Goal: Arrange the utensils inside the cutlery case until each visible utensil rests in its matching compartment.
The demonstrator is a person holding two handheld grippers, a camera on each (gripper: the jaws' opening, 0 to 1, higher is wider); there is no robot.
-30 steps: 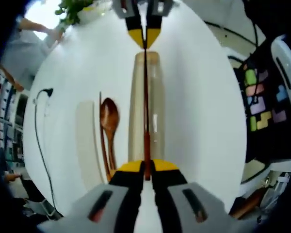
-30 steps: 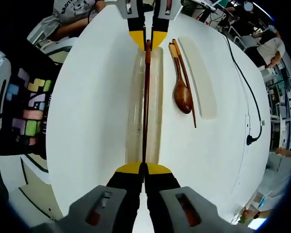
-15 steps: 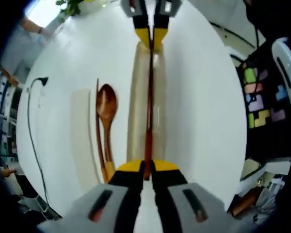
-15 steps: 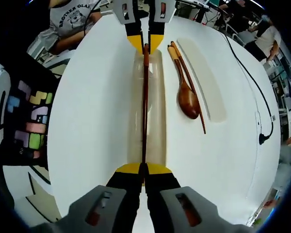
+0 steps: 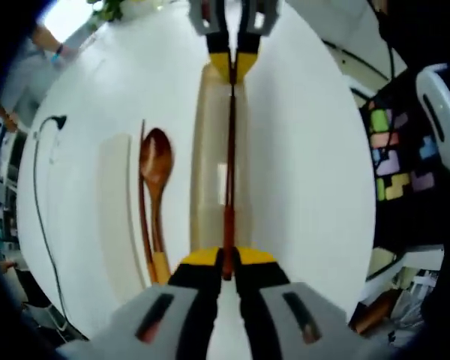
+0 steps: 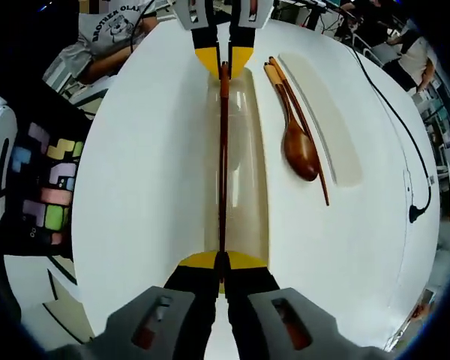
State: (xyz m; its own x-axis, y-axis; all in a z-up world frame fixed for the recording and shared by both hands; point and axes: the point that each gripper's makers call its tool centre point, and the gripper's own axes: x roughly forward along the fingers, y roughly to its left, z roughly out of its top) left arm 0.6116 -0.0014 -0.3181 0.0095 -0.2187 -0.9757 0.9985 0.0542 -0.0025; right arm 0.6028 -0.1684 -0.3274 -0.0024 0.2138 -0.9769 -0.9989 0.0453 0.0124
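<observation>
A dark red-brown chopstick [image 5: 229, 165] [image 6: 223, 150] hangs lengthwise just above the long translucent cutlery case [image 5: 208, 157] [image 6: 244, 157] on the white round table [image 5: 307, 165]. My left gripper [image 5: 226, 262] is shut on one end of it. My right gripper [image 6: 222, 262] is shut on the other end. Each gripper also shows at the top of the other's view, the right gripper [image 5: 231, 64] and the left gripper [image 6: 223, 60]. Beside the case lie a wooden spoon [image 5: 156, 161] [image 6: 300, 146] and a second chopstick [image 5: 143, 202] [image 6: 309, 142]. Just past them lies the case's pale lid [image 5: 114, 202] [image 6: 330, 124].
A black power cable [image 5: 39, 180] [image 6: 405, 165] trails over the table past the lid. A board of coloured puzzle tiles [image 5: 396, 161] [image 6: 49, 180] sits beyond the table edge on the case's other side. A person [image 6: 109, 26] sits at the table's far rim.
Both grippers still hold the chopstick over the case. The case looks a little larger and wider now, and both views have shifted slightly. Spoon, second chopstick and lid lie as before.
</observation>
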